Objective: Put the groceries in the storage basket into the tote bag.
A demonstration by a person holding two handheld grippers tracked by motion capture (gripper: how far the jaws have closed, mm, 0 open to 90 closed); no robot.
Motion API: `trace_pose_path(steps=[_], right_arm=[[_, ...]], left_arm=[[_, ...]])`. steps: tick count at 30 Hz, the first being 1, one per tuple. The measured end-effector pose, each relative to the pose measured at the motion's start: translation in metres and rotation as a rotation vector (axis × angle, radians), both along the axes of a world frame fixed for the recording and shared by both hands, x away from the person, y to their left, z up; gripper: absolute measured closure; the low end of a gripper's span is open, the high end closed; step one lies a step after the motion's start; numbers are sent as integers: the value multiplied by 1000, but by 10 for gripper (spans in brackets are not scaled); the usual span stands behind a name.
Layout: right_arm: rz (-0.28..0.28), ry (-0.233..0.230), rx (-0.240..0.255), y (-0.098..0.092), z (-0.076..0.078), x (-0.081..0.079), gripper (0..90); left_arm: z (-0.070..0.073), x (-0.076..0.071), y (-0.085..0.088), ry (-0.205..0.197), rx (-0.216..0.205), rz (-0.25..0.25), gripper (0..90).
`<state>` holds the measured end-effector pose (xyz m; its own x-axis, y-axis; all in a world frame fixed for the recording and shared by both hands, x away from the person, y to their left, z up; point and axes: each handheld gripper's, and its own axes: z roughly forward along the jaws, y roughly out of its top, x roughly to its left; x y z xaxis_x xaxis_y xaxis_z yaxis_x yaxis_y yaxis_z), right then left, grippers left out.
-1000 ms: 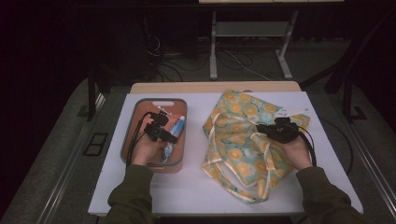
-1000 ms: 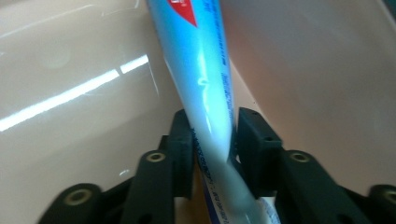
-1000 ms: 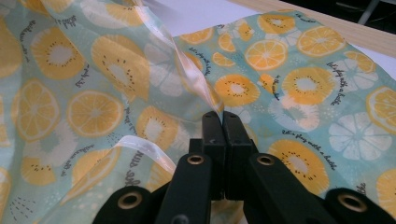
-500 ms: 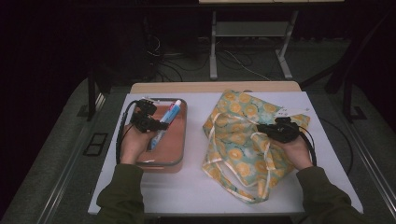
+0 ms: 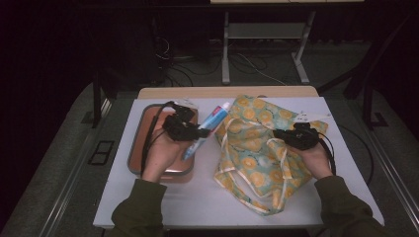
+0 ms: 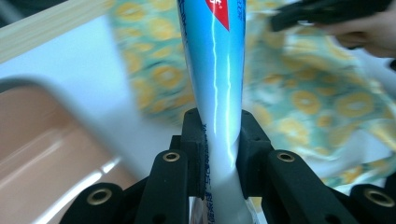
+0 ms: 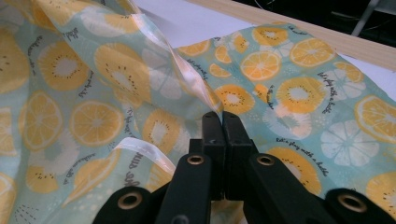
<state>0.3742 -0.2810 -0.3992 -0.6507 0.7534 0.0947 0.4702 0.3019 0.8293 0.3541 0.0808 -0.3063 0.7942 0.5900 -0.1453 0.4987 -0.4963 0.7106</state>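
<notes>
Left claw (image 5: 201, 132) is gripping the tube (image 5: 207, 129) near its flat crimped end, cap pointing to the upper right of the high view, toward the bag (image 5: 257, 153). In the left claw view the pads are pressing the tube (image 6: 217, 70) from both sides; the jaws have just been closing a little more on it, probably to firm up the hold while carrying. The tube is hanging in the air over the right edge of the tray (image 5: 148, 148), left of centre in the frame, between tray and bag.

Right claw (image 5: 291, 136) is sitting right of centre on the bag, jaws pinched fully together on the fabric beside the white ribbon trim (image 7: 187, 74) in the right claw view. Judging by that, it is holding the rim of the bag (image 7: 289, 93) up so the mouth stays open for the tube.

Bag is lying crumpled on the white tabletop (image 5: 197, 207), loose drawstrings trailing toward the lower centre. Next step is likely aiming the tube cap-first into the opening.
</notes>
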Motion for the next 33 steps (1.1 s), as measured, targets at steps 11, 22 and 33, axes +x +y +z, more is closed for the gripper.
trace_pose_path(steps=[11,22,33], right_arm=[[-6,-25,36,-9,9,-2,895],[-5,-48,75,-15,16,-4,895],[0,-44,74,-15,16,-5,895]], left_arm=[[-42,-18,-80,60,82,-176,758],[-97,-14,-126,132,216,-219,754],[-112,-4,-131,115,172,-187,579]])
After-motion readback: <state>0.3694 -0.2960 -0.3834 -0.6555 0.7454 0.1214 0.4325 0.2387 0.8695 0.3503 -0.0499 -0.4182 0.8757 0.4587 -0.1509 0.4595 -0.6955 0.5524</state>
